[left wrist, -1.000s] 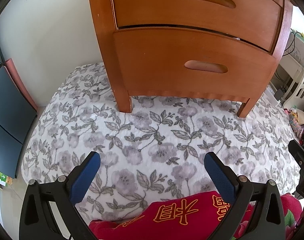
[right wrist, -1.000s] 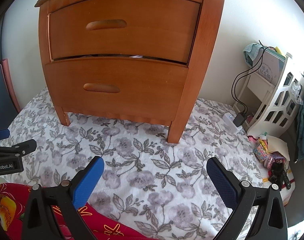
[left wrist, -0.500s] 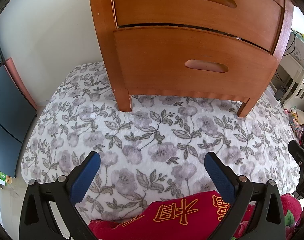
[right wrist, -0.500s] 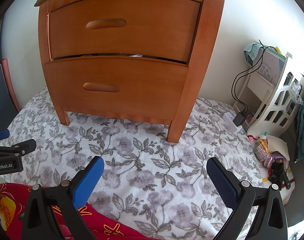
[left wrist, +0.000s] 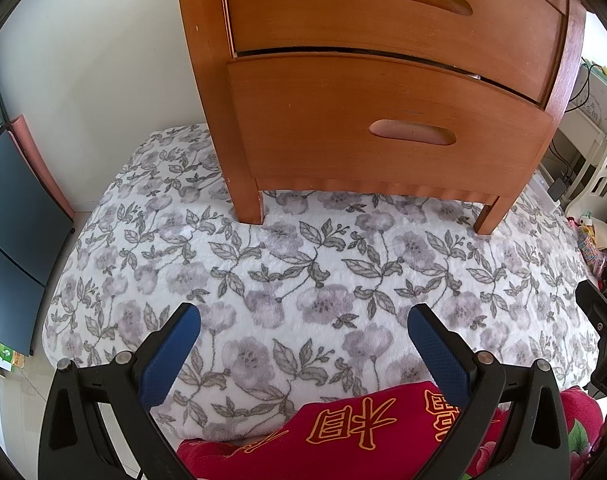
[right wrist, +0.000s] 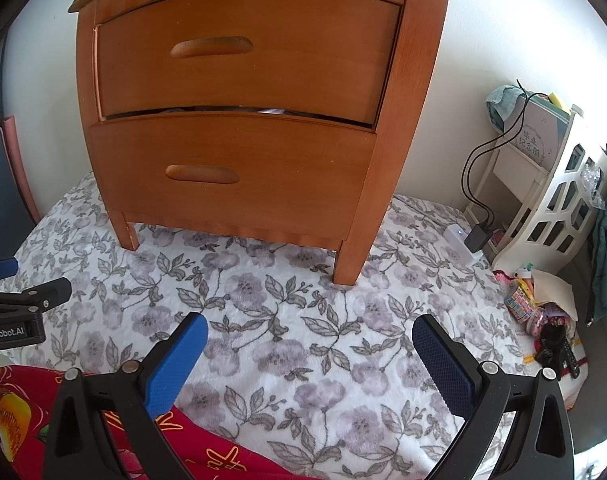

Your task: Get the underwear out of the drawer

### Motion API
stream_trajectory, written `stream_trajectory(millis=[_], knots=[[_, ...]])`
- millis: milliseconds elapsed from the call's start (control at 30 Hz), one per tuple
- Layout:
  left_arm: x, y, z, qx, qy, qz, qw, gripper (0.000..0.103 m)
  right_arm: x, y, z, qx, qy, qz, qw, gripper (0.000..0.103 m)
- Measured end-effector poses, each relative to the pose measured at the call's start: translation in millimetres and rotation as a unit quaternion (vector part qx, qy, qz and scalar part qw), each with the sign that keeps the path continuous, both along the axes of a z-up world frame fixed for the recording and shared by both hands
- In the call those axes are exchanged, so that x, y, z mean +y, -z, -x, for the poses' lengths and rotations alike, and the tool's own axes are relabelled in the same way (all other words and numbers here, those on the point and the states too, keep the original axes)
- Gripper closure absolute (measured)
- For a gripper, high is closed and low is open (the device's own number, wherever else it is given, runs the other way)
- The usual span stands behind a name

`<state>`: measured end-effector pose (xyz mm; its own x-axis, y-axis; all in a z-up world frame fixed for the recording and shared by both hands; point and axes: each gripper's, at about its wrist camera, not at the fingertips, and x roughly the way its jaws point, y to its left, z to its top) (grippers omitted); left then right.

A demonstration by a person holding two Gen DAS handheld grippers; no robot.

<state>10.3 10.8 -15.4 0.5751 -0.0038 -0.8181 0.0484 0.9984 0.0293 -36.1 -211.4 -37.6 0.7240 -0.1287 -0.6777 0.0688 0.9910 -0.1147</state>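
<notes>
Both units idle, nothing gripped. Left hand-held gripper (left wrist: 303,344): jaws spread wide, empty. Right hand-held gripper (right wrist: 309,354): same, wide and empty.

Directly under both: red printed fabric (left wrist: 367,436), likely the person's lap. Ahead of that, floral blanket (right wrist: 303,320), soft pile, so the nightstand (right wrist: 259,120) standing on it may rock when pulled.

Straight ahead and above the fingers: lower drawer (right wrist: 231,176), fully closed, with recessed oval handle (right wrist: 202,174). Upper drawer (right wrist: 243,52) above it, also shut, own handle (right wrist: 210,46).

Underwear: not visible. Presumably inside one of the drawers; can't tell which. A dark gap shows above the lower drawer front, with a pale scrap (right wrist: 272,111) in it; can't identify it.

Handling judgement:
- Drawer: rigid wood, probably moderate friction. Handle is a scooped slot, so hook one finger into the recess and pull straight out. Brace the carcass with the other unit if it shifts.
- Underwear: light, limp, no fragility. Pinch a bunched fold or the waistband, and expect it to drape and snag on neighbouring items.
</notes>
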Motion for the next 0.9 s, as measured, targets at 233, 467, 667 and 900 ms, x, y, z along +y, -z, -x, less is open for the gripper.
stream_trajectory(millis=[233, 467, 667, 900], knots=[[-0.1, -0.4, -0.4, 0.000, 0.000, 0.000, 1.0000, 0.000, 0.4, 0.2, -0.1, 0.000, 0.000, 0.000, 1.000, 0.000], [0.0, 0.4, -0.4, 0.000, 0.000, 0.000, 1.0000, 0.000, 5.1, 1.2, -2.8, 0.001, 0.000, 0.001, 1.000, 0.000], [-0.1, 0.8, 0.1, 0.002, 0.000, 0.003, 1.0000, 0.000, 2.3, 1.7, -1.1, 0.003, -0.001, 0.004, 1.000, 0.000], [2.1, -0.5, -1.9, 0.004, -0.004, 0.010, 0.9999, 0.000, 2.7, 1.3, -0.5, 0.004, -0.002, 0.004, 1.000, 0.000]])
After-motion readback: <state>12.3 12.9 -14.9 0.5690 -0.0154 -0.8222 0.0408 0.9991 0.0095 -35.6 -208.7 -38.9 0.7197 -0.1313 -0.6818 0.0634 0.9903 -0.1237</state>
